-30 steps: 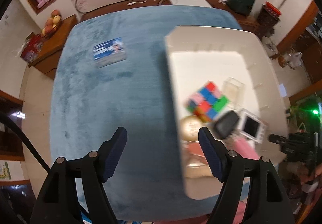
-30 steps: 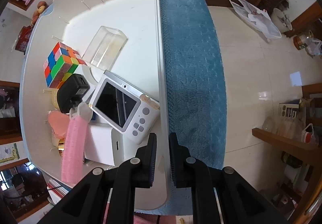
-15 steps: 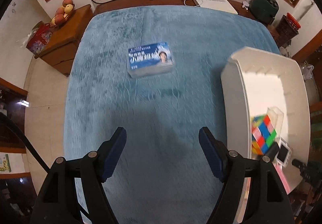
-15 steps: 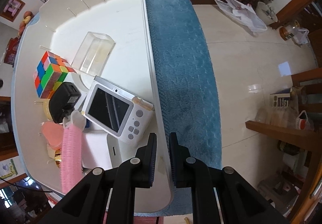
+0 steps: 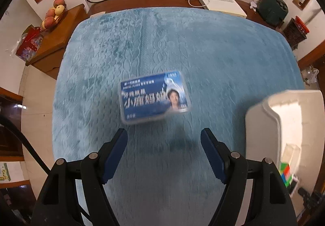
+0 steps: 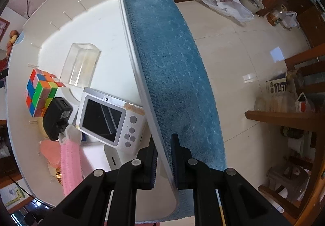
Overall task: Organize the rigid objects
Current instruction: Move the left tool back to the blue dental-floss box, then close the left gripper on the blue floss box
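A flat clear box with a blue printed label [image 5: 154, 99] lies on the blue cloth, just ahead of my left gripper [image 5: 163, 144], which hangs open above the cloth with nothing between its fingers. The white bin [image 5: 262, 124] stands to the right. My right gripper [image 6: 164, 152] is shut on the bin's right wall [image 6: 130, 43]. Inside the bin lie a colour cube [image 6: 40, 91], a clear block [image 6: 81, 64], a black charger [image 6: 56, 118], a white camera [image 6: 111, 120] and a pink roller [image 6: 71, 163].
The blue cloth [image 5: 182, 43] covers the table. A dark wooden sideboard [image 5: 142, 0] with cables and a white device [image 5: 223, 5] runs along the far wall. A side table with fruit [image 5: 54, 14] stands far left. Tiled floor [image 6: 243, 53] lies right of the table.
My left gripper has swung left, away from over the bin, and come down toward the blue-labelled box, which now looks larger and nearer. The right gripper keeps its hold and has rolled slightly.
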`<state>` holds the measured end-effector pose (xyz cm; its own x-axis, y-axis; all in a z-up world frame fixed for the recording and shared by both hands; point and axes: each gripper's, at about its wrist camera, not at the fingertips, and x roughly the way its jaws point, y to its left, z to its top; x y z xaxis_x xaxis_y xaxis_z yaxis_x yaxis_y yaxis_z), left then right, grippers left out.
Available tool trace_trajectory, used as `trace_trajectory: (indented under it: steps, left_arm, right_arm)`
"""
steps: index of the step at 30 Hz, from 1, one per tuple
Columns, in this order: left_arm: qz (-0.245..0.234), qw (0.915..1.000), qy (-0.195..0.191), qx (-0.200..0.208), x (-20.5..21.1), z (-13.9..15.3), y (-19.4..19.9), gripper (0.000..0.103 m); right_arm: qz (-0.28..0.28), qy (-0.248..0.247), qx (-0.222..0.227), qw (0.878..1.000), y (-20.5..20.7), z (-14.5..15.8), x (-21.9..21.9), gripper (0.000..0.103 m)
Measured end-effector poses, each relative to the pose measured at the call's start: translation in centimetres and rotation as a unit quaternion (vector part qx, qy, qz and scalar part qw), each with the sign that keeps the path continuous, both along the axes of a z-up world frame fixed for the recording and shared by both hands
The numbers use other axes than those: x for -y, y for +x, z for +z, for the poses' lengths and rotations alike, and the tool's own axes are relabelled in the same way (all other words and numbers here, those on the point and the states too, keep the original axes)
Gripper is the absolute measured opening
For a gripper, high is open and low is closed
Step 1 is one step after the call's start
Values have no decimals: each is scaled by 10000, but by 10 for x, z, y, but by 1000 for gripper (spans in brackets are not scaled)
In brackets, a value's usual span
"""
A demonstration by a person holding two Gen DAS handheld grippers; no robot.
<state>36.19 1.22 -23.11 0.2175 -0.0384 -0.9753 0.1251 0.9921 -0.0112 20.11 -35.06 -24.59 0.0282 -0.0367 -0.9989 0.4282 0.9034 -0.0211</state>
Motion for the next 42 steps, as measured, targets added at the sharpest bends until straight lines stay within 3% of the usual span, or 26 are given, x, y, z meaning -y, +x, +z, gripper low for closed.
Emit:
trace_trajectory:
  steps: [4,11,16,31,42]
  left_arm:
    - [235,9997,-70,-62,-6,-14,12,78]
    - [353,9993,-81,33,-11,-25,21,91]
    - [354,9993,-147,0,-11,-32,26,95]
    - [324,9995,10,-55,-9,-56,45,96]
    - [303,9995,-125,-29,-13,-60,60,95]
  right_arm:
    - [-52,-32,35,10000,-2,0,0,13]
    - [-124,-60,140,9998,-5,2,-2,13]
    - [-197,-64,198,9996,-8,2,0,13]
    - [-294,-188,214,9992,-11,4,-6,16]
    - [-407,-272,129,9987,-6,5,-5,18]
